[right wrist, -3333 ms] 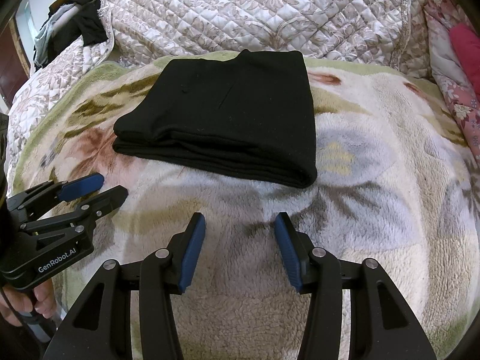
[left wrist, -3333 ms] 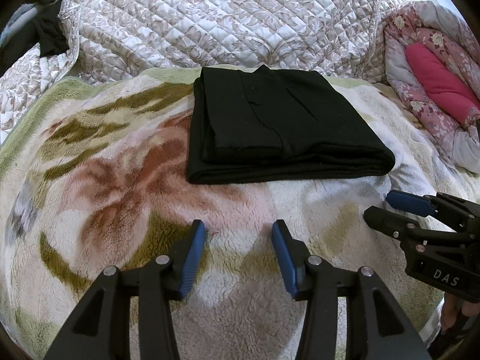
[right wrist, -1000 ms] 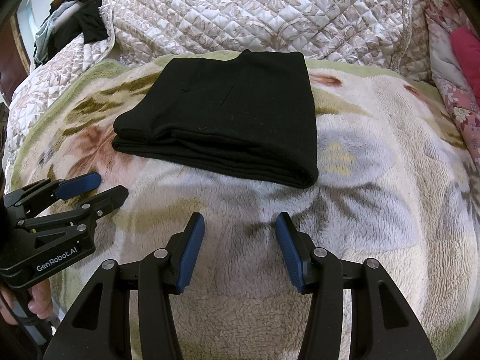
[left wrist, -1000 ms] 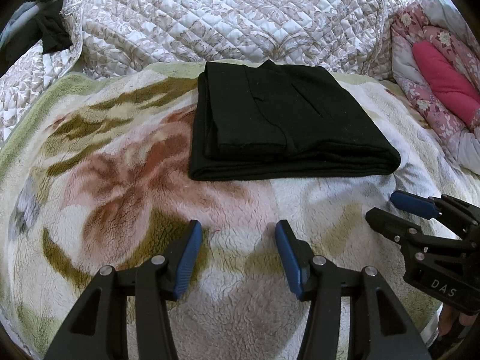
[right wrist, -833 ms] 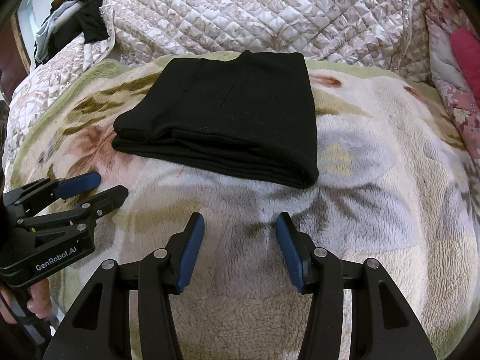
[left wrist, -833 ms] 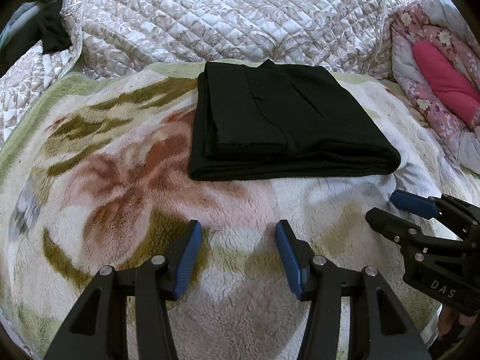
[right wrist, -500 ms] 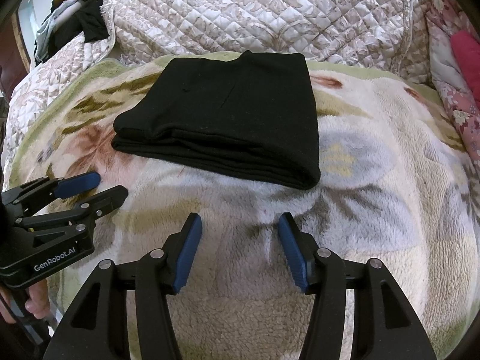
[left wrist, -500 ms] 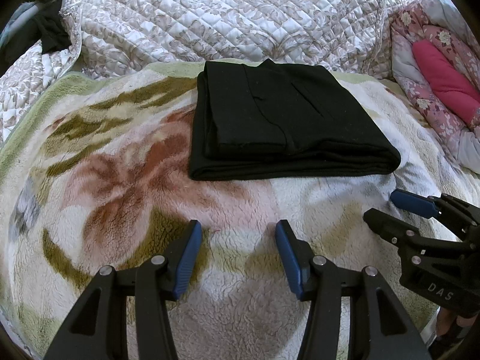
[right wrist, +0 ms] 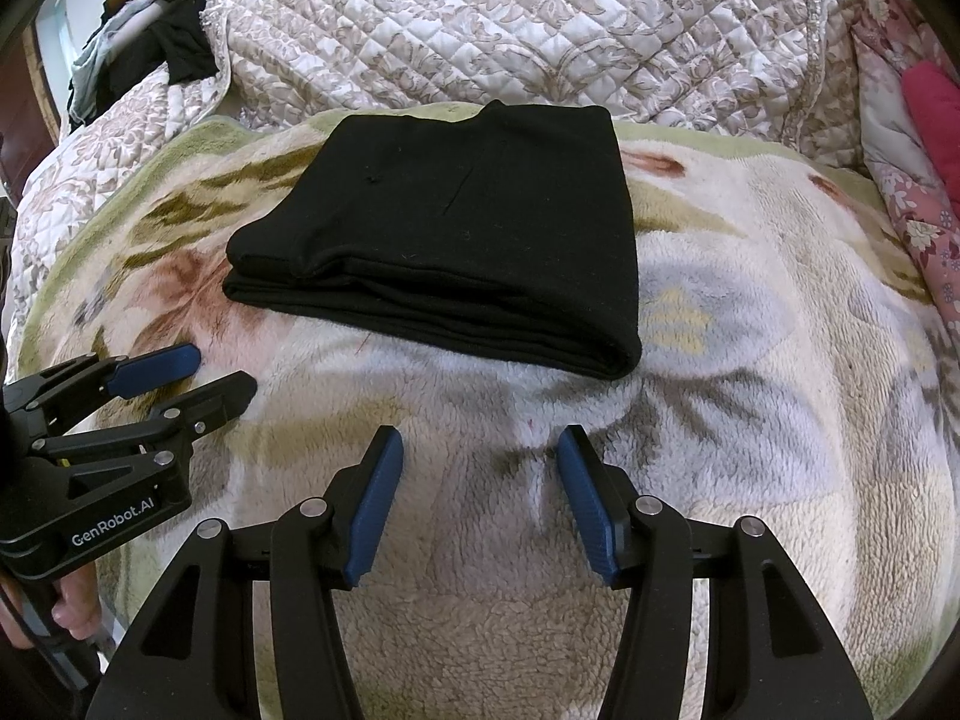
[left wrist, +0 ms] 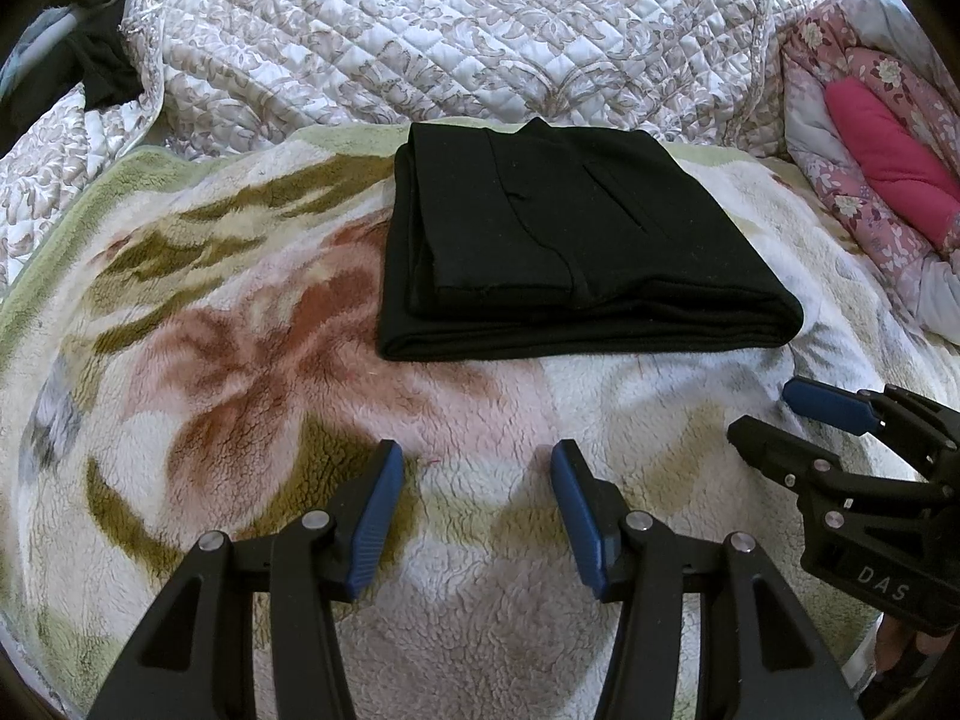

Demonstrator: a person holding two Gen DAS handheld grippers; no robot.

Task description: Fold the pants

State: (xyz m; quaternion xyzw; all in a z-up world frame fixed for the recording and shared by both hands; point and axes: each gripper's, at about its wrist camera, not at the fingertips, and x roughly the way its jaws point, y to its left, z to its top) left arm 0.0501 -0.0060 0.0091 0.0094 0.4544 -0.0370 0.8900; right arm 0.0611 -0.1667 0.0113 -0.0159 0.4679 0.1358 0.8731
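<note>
**Folded black pants lie on the fleece blanket, both grippers empty**

Left wrist view: the folded black knit pants (left wrist: 576, 246) lie as a flat, roughly rectangular stack of about 3 or 4 layers on the shaggy floral fleece blanket (left wrist: 240, 372), whose pile is cream with rust, olive and grey petals. The left gripper (left wrist: 477, 504), black plastic with ribbed blue pads, hangs near the pants' front edge, apart from it; its jaws stand wide apart with only blanket between them. The right gripper (left wrist: 774, 420) shows to the right of the pants, its 2 fingers parted and holding nothing. Behind the pants rises a quilted cream bedspread with a taupe leaf print (left wrist: 450, 36); to their right lies a pink floral comforter rolled around a magenta lining (left wrist: 888, 162).

Right wrist view: the pants (right wrist: 456, 228) sit beyond the right gripper (right wrist: 480, 486), rounded fold facing right, stacked edges facing left. The right gripper's jaws are spread wide and empty. The left gripper (right wrist: 204, 375), to the left of the pants, is likewise parted and empty. Dark clothes (right wrist: 174, 42) hang behind and left of the pants.

Against 0.5 s earlier, the pants lie unmoved and both grippers keep nearly the same place and spread.
</note>
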